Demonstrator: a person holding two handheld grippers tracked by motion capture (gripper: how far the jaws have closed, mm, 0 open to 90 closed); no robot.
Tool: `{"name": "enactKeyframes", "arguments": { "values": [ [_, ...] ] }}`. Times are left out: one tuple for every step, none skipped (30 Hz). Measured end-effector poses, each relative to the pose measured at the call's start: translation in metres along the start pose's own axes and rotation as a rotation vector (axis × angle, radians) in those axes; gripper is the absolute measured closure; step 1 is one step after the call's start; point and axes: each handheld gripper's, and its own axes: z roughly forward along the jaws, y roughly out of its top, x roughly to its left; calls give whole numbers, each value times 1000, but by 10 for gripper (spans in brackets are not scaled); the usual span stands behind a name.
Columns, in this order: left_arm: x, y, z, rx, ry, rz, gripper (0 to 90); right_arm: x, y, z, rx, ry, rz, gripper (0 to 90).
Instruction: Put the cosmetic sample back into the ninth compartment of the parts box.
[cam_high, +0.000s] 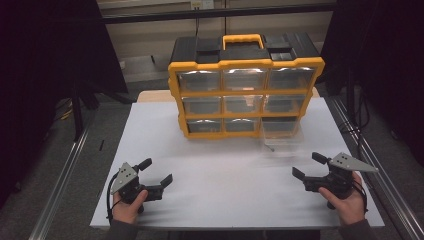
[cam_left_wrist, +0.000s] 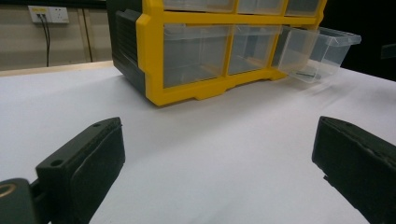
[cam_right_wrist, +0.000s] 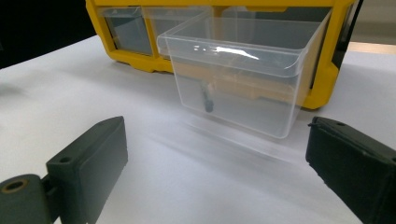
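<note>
A yellow and black drawer organizer stands at the back of the white table, with clear drawers in three rows. Its bottom right drawer is pulled out and tips down toward the table; a small dark screw lies inside it. That same drawer hangs out at the upper right of the left gripper view. My left gripper rests open near the front left of the table, nothing between its jaws. My right gripper rests open at the front right, just in front of the drawer, holding nothing.
A metal rail runs along the left side of the table and another along the right. A wall socket with cables is behind the table. Dark curtains flank the scene.
</note>
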Motion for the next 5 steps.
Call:
{"name": "enactKeyframes", "arguments": {
  "values": [
    [0, 0, 0, -2, -2, -1, 26, 0, 0, 0, 0, 0, 0, 50],
    [0, 0, 0, -3, 0, -2, 26, 0, -3, 0, -11, -3, -5, 50],
    [0, 0, 0, -3, -3, 1, 26, 0, -3, 0, -11, -3, -5, 50],
    [0, 0, 0, -1, -2, 2, 26, 1, -4, 0, -9, -3, -3, 50],
    [0, 0, 0, -2, -2, 2, 26, 1, -6, 0, -6, -6, -20, 47]
  ]
}}
